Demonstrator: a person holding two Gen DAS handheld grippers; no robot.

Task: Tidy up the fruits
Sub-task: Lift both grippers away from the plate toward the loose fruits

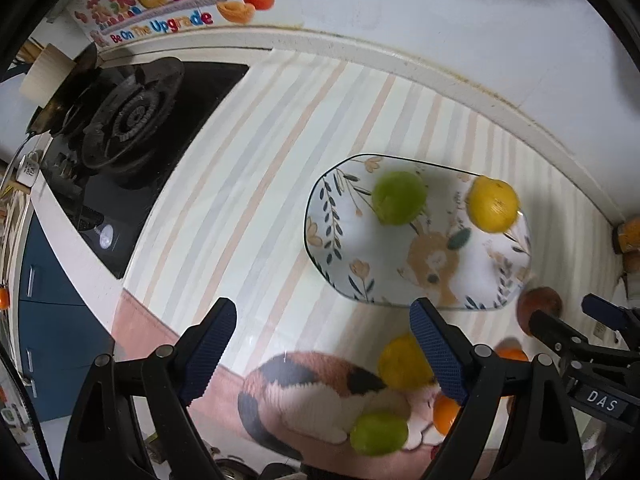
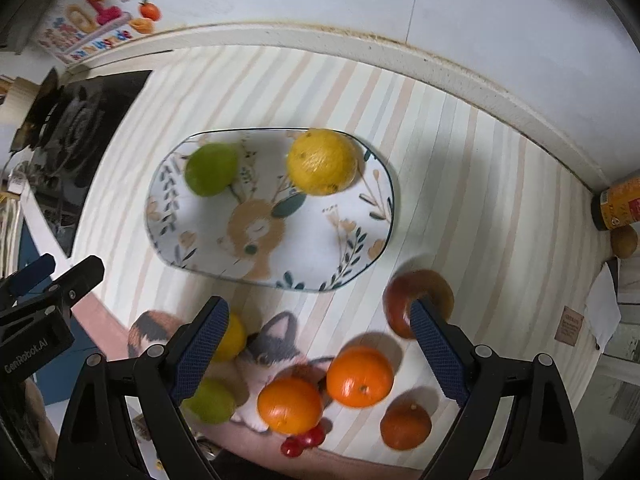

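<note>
A patterned oval plate lies on the striped mat and holds a green lime and a yellow lemon. On the mat in front of it lie two oranges, a darker orange fruit, a red apple, another lemon and another lime. My left gripper and right gripper both hang open above the mat, empty.
A gas hob sits left of the mat. A white wall runs behind. A yellow-labelled jar and a brown round fruit stand in the right corner. Small red cherries lie at the mat's front edge.
</note>
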